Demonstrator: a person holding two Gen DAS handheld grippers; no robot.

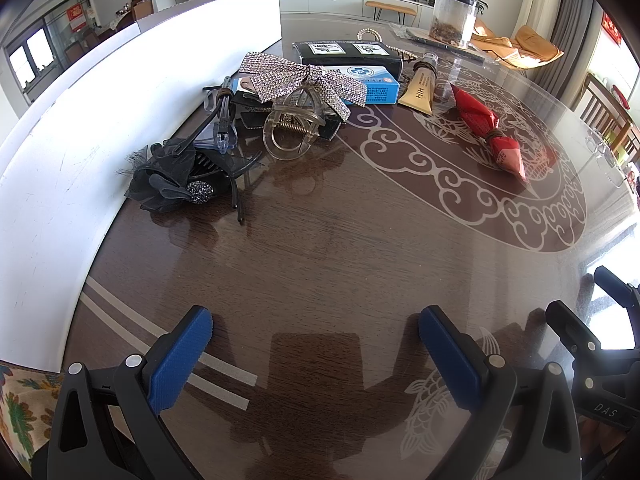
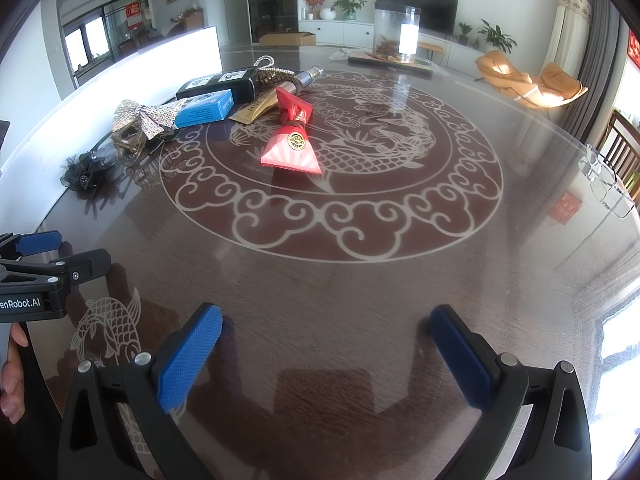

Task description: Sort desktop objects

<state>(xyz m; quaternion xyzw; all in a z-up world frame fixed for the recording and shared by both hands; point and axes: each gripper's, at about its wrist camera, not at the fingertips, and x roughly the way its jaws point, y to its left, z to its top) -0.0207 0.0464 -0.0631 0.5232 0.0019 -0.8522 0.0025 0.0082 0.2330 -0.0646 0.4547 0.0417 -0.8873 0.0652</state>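
Observation:
A heap of small items lies against a white box (image 1: 132, 92) on the glass-topped table. It holds a black flower hair clip (image 1: 176, 182), a clear claw clip (image 1: 290, 128), a rhinestone bow (image 1: 300, 78), a blue carton (image 1: 374, 84), a black box (image 1: 344, 50) and a gold tube (image 1: 420, 88). A red packet (image 1: 490, 132) tied at its middle lies apart to the right, also in the right wrist view (image 2: 294, 136). My left gripper (image 1: 316, 344) is open above bare table, well short of the heap. My right gripper (image 2: 326, 344) is open and empty too.
A clear jar (image 2: 396, 34) stands on a tray at the table's far side. Folded glasses (image 2: 608, 184) lie near the right edge. A hand (image 2: 12, 376) holds the left gripper, seen at the left of the right wrist view. Chairs stand beyond the table's right edge.

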